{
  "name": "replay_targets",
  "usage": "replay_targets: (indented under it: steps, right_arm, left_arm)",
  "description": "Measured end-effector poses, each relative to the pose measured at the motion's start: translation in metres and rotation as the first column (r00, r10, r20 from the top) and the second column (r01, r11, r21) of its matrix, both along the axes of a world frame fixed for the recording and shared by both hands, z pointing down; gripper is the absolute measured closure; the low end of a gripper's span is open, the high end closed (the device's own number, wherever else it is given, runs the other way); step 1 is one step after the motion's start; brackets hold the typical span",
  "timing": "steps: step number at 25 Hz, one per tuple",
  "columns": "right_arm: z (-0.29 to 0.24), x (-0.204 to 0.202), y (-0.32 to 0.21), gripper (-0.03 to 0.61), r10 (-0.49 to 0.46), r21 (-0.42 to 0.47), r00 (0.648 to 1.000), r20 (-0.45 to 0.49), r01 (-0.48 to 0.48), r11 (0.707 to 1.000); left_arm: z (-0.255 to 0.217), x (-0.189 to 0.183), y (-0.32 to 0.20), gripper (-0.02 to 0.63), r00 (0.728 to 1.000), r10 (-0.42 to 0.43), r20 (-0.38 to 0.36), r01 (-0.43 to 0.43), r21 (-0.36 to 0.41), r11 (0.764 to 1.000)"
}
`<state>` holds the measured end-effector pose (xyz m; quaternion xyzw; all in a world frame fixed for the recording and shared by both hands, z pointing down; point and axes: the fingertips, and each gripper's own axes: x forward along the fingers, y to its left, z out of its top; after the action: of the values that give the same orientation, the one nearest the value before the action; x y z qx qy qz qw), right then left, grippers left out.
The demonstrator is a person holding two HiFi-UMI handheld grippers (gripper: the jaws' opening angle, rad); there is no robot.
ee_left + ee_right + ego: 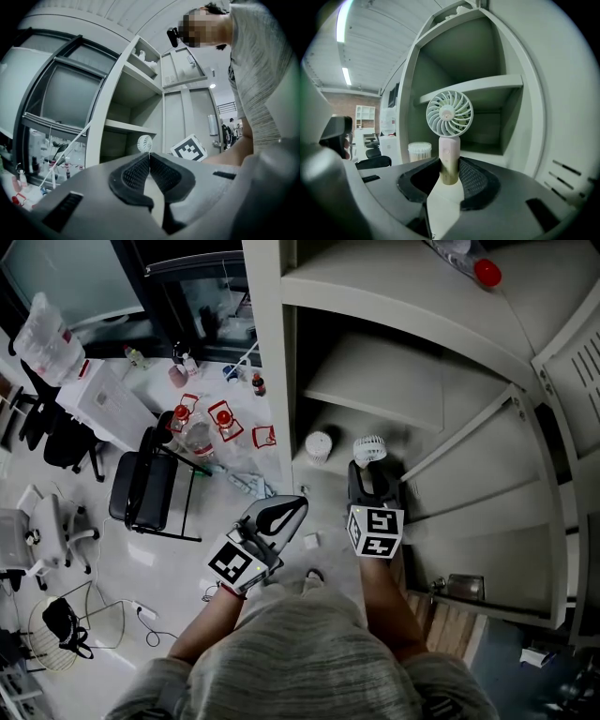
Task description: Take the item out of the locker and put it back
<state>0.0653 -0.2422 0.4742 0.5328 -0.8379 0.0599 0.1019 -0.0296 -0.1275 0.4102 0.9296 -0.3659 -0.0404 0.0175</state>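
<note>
A small white handheld fan [449, 113] with a pale pink handle [450, 159] stands upright between the jaws of my right gripper [451, 169], which is shut on the handle. The fan [369, 450] shows from above at the mouth of the open grey locker [487, 427], with the right gripper [371, 474] just under it. The same fan [145, 143] appears small in the left gripper view, in front of the locker shelves. My left gripper [149, 165] is shut with nothing between its pads; it [281, 517] hovers left of the locker, over the floor.
A round tub of cotton swabs [419, 152] stands on the locker shelf left of the fan; it [320, 445] also shows from above. A bottle with a red cap [473, 263] lies on an upper shelf. A black chair [145, 486] and a table with bottles [202, 423] stand to the left.
</note>
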Motion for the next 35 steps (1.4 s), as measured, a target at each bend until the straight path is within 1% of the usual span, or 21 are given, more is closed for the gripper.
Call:
replay_targets:
  steps: [9, 11, 14, 17, 18, 21, 23, 27, 30, 35]
  right_arm:
    - [-0.058, -0.017, 0.042, 0.439, -0.111, 0.057, 0.994, 0.004, 0.111, 0.992]
    - [-0.072, -0.019, 0.052, 0.439, -0.129, 0.08, 0.992, -0.002, 0.129, 0.988]
    - [-0.089, -0.022, 0.067, 0.439, -0.152, 0.114, 0.988, -0.014, 0.152, 0.982]
    - [-0.101, -0.024, 0.079, 0.439, -0.176, 0.135, 0.984, 0.003, 0.174, 0.976]
    - [-0.105, -0.024, 0.082, 0.439, -0.181, 0.139, 0.983, 0.011, 0.178, 0.974]
    - [-0.112, -0.024, 0.088, 0.439, -0.189, 0.151, 0.982, 0.007, 0.186, 0.971]
    - [-0.116, -0.024, 0.091, 0.439, -0.192, 0.159, 0.981, -0.003, 0.19, 0.969]
    - [-0.122, -0.024, 0.092, 0.439, -0.195, 0.17, 0.981, 0.002, 0.192, 0.967]
    - [-0.124, -0.023, 0.09, 0.439, -0.196, 0.173, 0.981, 0.003, 0.192, 0.966]
    - [-0.124, -0.022, 0.088, 0.439, -0.192, 0.172, 0.981, 0.005, 0.189, 0.967]
  left_arm:
    - [-0.01, 0.003, 0.0, 0.604, 1.0, 0.017, -0.017, -0.016, 0.017, 1.0]
    - [-0.012, 0.005, 0.0, 0.604, 1.0, 0.026, -0.011, -0.026, 0.024, 0.999]
    - [-0.01, 0.007, 0.001, 0.604, 0.999, 0.042, 0.017, -0.042, 0.023, 0.999]
    - [-0.013, 0.008, 0.002, 0.604, 0.999, 0.048, 0.019, -0.049, 0.021, 0.999]
    - [-0.017, 0.008, 0.002, 0.604, 0.999, 0.05, 0.007, -0.05, 0.028, 0.998]
    - [-0.03, 0.012, 0.003, 0.604, 0.998, 0.055, -0.037, -0.053, 0.053, 0.997]
    - [-0.03, 0.014, 0.004, 0.604, 0.997, 0.064, -0.037, -0.062, 0.054, 0.997]
    - [-0.023, 0.014, 0.004, 0.604, 0.997, 0.075, -0.017, -0.074, 0.03, 0.997]
    - [-0.028, 0.014, 0.001, 0.604, 0.997, 0.071, -0.032, -0.07, 0.044, 0.997]
    - [-0.028, 0.014, -0.001, 0.604, 0.997, 0.075, -0.029, -0.074, 0.047, 0.996]
